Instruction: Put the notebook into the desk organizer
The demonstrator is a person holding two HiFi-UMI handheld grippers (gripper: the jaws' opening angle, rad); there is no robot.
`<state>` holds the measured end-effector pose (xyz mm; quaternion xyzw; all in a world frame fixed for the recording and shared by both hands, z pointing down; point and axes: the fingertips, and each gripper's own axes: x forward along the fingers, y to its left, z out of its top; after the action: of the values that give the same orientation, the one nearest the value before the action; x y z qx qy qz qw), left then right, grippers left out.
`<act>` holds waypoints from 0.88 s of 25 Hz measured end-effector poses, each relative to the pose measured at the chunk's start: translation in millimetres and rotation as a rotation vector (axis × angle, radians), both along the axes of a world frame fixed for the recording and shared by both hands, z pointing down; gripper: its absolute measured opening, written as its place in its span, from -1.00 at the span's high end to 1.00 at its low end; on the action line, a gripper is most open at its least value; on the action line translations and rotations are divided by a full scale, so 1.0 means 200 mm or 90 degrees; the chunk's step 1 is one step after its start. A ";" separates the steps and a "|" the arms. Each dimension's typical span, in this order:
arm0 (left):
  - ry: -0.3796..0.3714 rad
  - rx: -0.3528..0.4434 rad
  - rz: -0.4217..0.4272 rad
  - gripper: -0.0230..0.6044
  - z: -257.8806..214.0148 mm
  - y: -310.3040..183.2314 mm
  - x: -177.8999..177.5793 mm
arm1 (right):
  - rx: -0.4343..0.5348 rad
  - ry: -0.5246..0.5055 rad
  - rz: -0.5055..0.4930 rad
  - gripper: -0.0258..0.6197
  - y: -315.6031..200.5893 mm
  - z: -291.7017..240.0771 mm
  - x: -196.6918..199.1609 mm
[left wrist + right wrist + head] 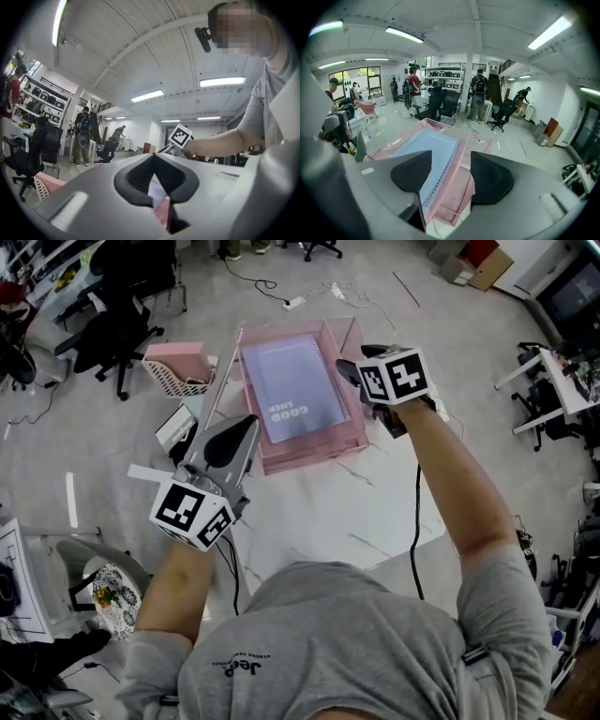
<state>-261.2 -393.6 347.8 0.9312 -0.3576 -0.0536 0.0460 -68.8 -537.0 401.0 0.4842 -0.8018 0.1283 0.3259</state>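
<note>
Notebook (pixel 292 390) is in the pink desk organizer (pixel 309 454), lying flat in the tray, lilac cover up, spiral binding along its right edge. The organizer sits at the far end of the white table (pixel 328 512), which has a marble-look top with thin grey veins.

My right hand-held gripper (pixel 345 369) hangs over the organizer's far right edge, angled down. Its jaws are spread about halfway with nothing in them; in the right gripper view the notebook and tray show below the gap.

My left hand-held gripper (pixel 248 424) is at the organizer's near left corner and points level. Its jaws meet at the tips and grip nothing. I see only a sliver of pink and lilac through the slit behind them.

The room is an open office with a grey floor (pixel 56 456). A pink basket (pixel 178 367) sits left of the table, with a black office chair (pixel 122 334) beyond it. A power strip (pixel 295 303) with a cable lies on the floor past the table, and a cardboard box (pixel 487 268) is far right. In the right gripper view I see shelving (pixel 450 77), several people standing with backpacks, more chairs, a staircase (pixel 494 82) and ceiling strip lights.
</note>
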 end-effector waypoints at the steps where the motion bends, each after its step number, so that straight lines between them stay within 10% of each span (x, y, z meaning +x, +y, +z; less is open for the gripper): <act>1: 0.000 0.000 0.006 0.75 0.00 0.00 0.03 | 0.001 -0.004 0.002 0.17 0.02 0.00 0.02; 12: -0.010 0.008 0.097 0.75 -0.05 0.08 0.44 | 0.074 -0.189 0.030 0.18 0.35 -0.25 0.37; 22: -0.009 0.022 0.312 0.75 -0.13 0.46 1.50 | 0.186 -0.243 0.201 0.18 1.25 -0.42 1.40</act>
<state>38.5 -301.0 322.7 0.9912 -0.1202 -0.0402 0.0392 211.4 -287.4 317.1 0.6119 -0.7734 0.1494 0.0717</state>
